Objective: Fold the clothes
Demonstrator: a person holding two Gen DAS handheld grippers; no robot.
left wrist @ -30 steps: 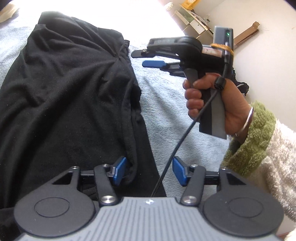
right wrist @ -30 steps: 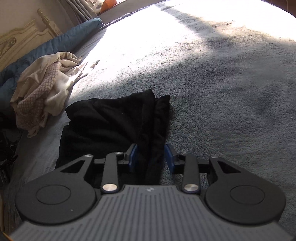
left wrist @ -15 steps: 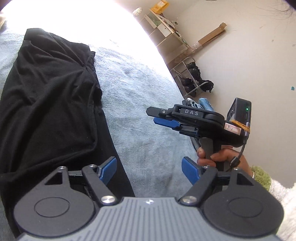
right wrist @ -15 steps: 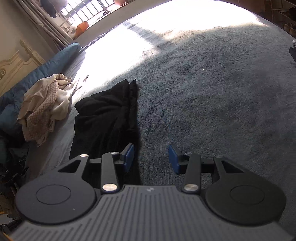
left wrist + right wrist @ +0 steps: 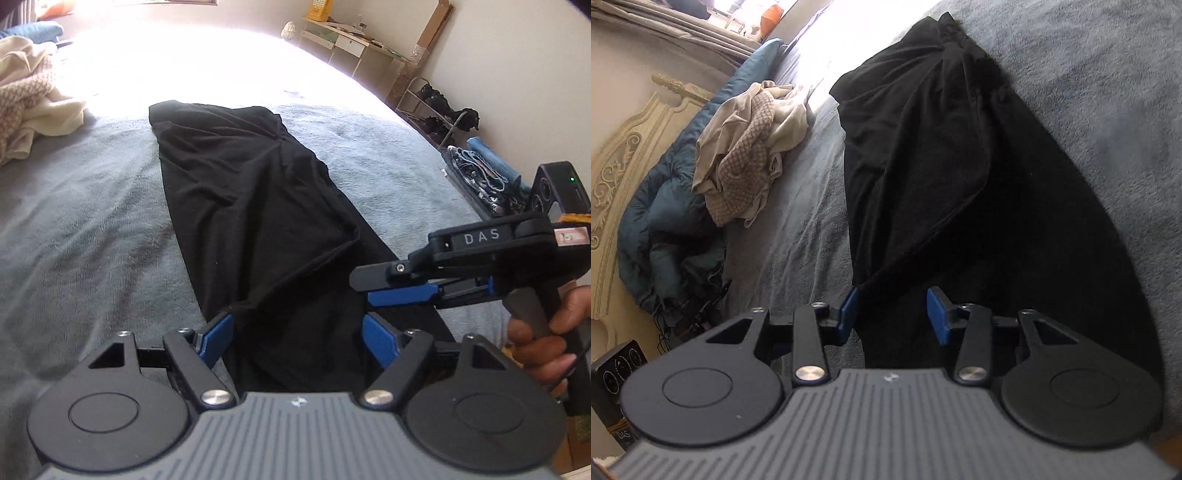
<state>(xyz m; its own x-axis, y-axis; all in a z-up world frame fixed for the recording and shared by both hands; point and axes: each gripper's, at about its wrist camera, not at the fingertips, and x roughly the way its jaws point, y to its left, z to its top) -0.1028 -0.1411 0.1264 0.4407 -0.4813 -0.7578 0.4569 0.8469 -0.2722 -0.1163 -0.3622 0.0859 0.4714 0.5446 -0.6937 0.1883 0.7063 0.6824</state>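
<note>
The black garment (image 5: 258,206) is laid lengthwise on the grey bed (image 5: 81,229), stretching toward 12 o'clock. The left hand-held gripper (image 5: 297,334) and right hand-held gripper (image 5: 892,314) are held above its near end with jaws parted, nothing clamped.

Black garment (image 5: 258,206) lies lengthwise on the grey bed (image 5: 92,229); left claw (image 5: 297,338) gapes above its near end, right claw (image 5: 399,288) beside

Both the left gripper (image 5: 298,338) and the right gripper (image 5: 891,315) tilt downward with jaws apart, gripping nothing, the right in a hand (image 5: 543,343).
</note>
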